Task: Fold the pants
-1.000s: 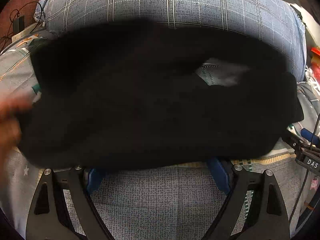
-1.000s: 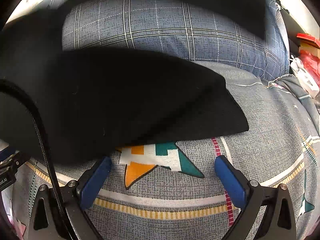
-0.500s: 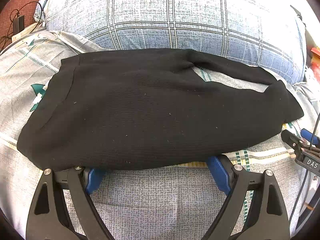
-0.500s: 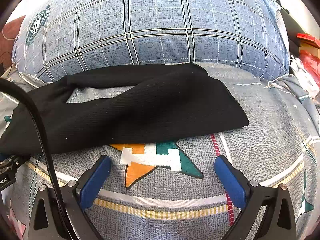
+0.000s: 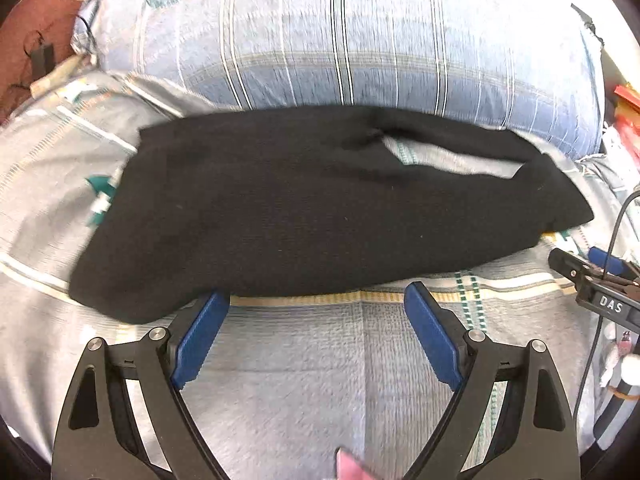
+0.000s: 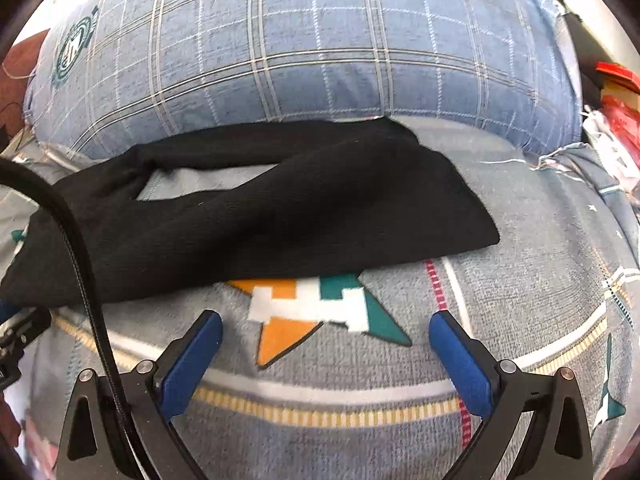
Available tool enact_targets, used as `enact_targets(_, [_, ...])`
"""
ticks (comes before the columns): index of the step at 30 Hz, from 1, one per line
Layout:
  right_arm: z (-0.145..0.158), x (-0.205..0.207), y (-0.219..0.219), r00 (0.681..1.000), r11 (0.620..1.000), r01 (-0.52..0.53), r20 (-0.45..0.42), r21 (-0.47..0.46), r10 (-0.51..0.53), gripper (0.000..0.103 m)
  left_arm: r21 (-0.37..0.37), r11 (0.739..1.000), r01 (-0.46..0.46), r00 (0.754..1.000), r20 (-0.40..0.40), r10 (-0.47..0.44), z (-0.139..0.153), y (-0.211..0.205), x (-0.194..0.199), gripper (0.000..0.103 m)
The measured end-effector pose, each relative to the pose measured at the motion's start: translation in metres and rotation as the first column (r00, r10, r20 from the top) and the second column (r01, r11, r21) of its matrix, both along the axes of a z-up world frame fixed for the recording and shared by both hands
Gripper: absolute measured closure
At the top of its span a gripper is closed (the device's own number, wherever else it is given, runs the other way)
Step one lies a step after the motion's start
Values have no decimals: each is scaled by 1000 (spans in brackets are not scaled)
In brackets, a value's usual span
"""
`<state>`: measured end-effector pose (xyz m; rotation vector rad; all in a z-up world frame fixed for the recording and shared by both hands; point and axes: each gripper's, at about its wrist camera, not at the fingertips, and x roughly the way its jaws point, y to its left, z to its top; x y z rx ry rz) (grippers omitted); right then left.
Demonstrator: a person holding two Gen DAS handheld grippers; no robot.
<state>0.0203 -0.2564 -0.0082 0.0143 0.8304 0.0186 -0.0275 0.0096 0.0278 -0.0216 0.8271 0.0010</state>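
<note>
Pants [image 5: 304, 208]: black, lay flat across a patterned bedspread [image 5: 304, 360], far edge against a blue plaid pillow [image 5: 360, 40]; the two legs were parted, cloth showing between them.
Left gripper [image 5: 316, 304]: fingers spread wide, grasping nothing; left blue pad [image 5: 198, 338] tip at the near edge of the pants.
Right gripper [image 6: 325, 324]: fingers spread wide, empty, over the bedspread just short of the pants [image 6: 260, 208].
Cable [image 6: 80, 248]: black, crossed the left side of the right view.

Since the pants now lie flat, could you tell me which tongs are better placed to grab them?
Probably the left tongs: open, right at the black pants' near edge. The right tongs hang farther back.
</note>
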Motion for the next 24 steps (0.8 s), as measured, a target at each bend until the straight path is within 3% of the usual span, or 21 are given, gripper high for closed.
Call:
enact_targets(2, [6, -8, 2, 1000, 999, -7, 9, 35, 7, 19, 15, 1000, -6, 1000, 30, 5, 11, 4, -7, 14])
enact_targets(6, [24, -25, 12, 997, 994, -36, 74, 107, 28, 19, 27, 1000, -15, 996, 92, 13, 33, 12, -20, 14])
enact_targets(12, [53, -44, 44, 976, 989, -130, 186, 76, 114, 19, 16, 999, -28, 993, 114, 26, 45, 23, -30, 14])
enact_targets(24, [61, -55, 63, 966, 982, -190, 179, 15, 185, 19, -13, 998, -64, 994, 90, 65, 38, 34, -39, 14])
